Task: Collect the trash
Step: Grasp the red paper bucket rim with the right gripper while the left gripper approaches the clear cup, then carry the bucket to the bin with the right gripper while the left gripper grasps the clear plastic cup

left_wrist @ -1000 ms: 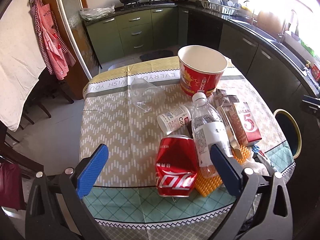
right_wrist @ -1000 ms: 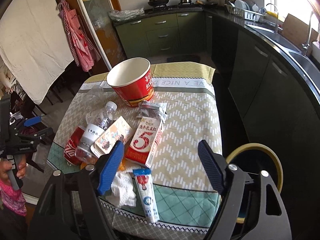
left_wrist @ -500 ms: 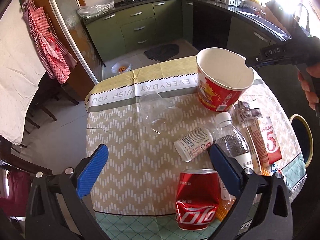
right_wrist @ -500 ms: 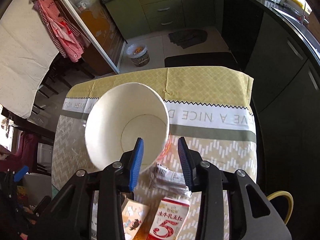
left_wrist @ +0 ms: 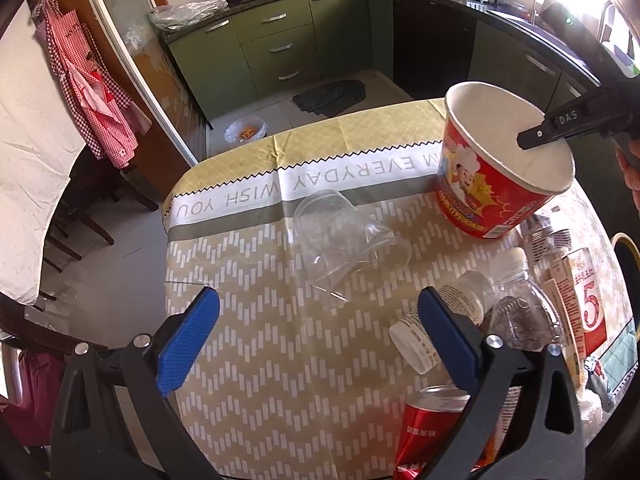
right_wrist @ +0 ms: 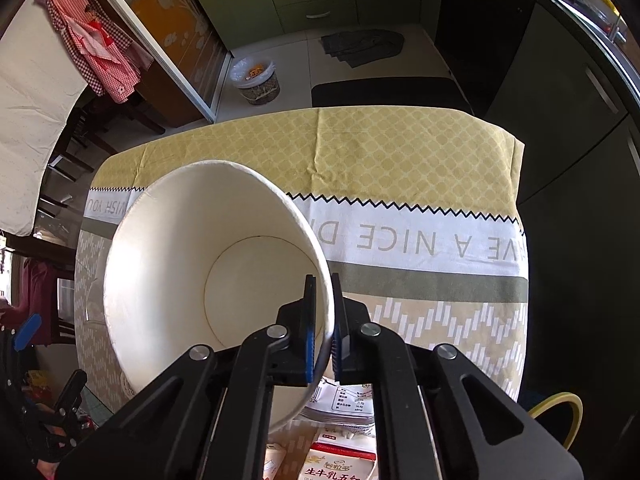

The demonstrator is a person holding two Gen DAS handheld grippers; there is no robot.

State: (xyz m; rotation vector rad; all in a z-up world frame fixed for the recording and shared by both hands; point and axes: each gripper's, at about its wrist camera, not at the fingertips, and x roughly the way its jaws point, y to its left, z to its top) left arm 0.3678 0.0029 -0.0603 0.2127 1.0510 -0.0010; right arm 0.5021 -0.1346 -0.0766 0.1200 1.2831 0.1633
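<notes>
My right gripper (right_wrist: 322, 320) is shut on the rim of the red paper bucket (right_wrist: 208, 264), which is tilted and lifted off the table; the bucket also shows in the left wrist view (left_wrist: 496, 176), with the right gripper (left_wrist: 532, 138) pinching its rim. My left gripper (left_wrist: 316, 332) is open and empty above the tablecloth, in front of a clear plastic cup (left_wrist: 340, 240) lying on its side. A small white bottle (left_wrist: 436, 328), a clear water bottle (left_wrist: 524, 308), a crushed red can (left_wrist: 428, 428) and a milk carton (left_wrist: 588, 300) lie at the right.
A yellow-rimmed bin (right_wrist: 560, 412) stands beside the table's right edge. A small lined trash basket (right_wrist: 256, 82) sits on the floor beyond the table. Green cabinets (left_wrist: 280, 40) line the far wall. A snack wrapper (left_wrist: 548, 236) lies by the carton.
My right gripper has closed on the bucket's rim and tilted it up off the table. My left gripper has moved forward over the table toward the clear cup, still open.
</notes>
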